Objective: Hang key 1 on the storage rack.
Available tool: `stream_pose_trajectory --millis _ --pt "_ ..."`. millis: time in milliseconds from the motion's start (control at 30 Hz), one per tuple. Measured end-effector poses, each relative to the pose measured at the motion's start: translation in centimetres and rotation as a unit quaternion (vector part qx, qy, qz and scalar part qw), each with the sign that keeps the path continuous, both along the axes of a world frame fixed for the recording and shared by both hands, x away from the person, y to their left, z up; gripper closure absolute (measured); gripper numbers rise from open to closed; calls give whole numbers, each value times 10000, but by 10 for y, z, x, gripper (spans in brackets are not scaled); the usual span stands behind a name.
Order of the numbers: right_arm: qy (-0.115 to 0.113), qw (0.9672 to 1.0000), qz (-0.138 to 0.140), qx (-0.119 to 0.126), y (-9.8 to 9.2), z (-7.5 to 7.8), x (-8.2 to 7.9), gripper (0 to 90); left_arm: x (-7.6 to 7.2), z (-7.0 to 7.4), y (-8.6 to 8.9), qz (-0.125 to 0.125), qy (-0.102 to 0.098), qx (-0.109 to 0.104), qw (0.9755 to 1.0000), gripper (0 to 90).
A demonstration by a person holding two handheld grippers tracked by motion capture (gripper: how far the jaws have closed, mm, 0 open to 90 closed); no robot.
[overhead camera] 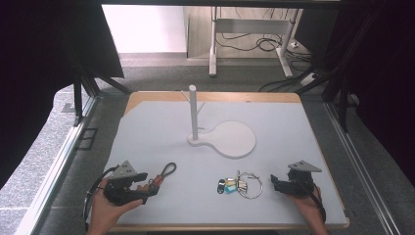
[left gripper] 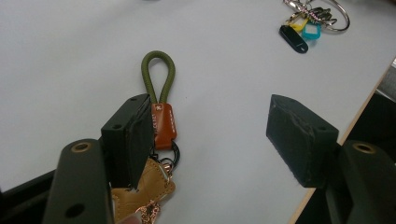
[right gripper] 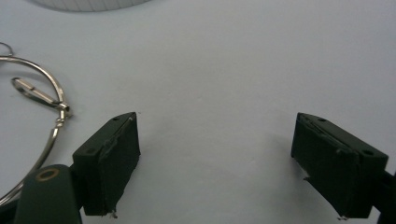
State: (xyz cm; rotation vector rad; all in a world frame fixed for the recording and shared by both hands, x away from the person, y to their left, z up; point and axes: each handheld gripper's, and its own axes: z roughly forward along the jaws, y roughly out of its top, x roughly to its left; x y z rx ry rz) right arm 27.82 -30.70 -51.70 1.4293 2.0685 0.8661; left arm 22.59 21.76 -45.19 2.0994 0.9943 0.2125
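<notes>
On the table near its front edge, we rested our left hand-held gripper, jaws spread, beside the green-looped keychain, while our right hand-held gripper, equally spread and empty, waited near the key ring, probably for hanging on the peg stand.

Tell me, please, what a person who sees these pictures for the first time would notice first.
Probably the white stand, a tall post on a flat round base at the middle of the grey table. Next, two sets of keys at the near edge: a keychain with a green cord loop and brown leather tag just ahead of the open left gripper, and a bunch with coloured tags on a wire ring lying left of the open right gripper.
</notes>
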Motion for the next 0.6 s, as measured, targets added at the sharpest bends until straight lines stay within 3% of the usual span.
stream_pose_trajectory --millis 200,333,600 --pt "-401 9982 327 297 2 24 -15 188 -2 4 5 89 -95 -139 9998 333" --pt "-337 9976 494 350 1 25 -20 191 0 6 7 89 -153 -210 9996 334" --pt "-373 9969 502 484 -4 28 -30 230 3 7 9 91 -173 -245 9995 339"
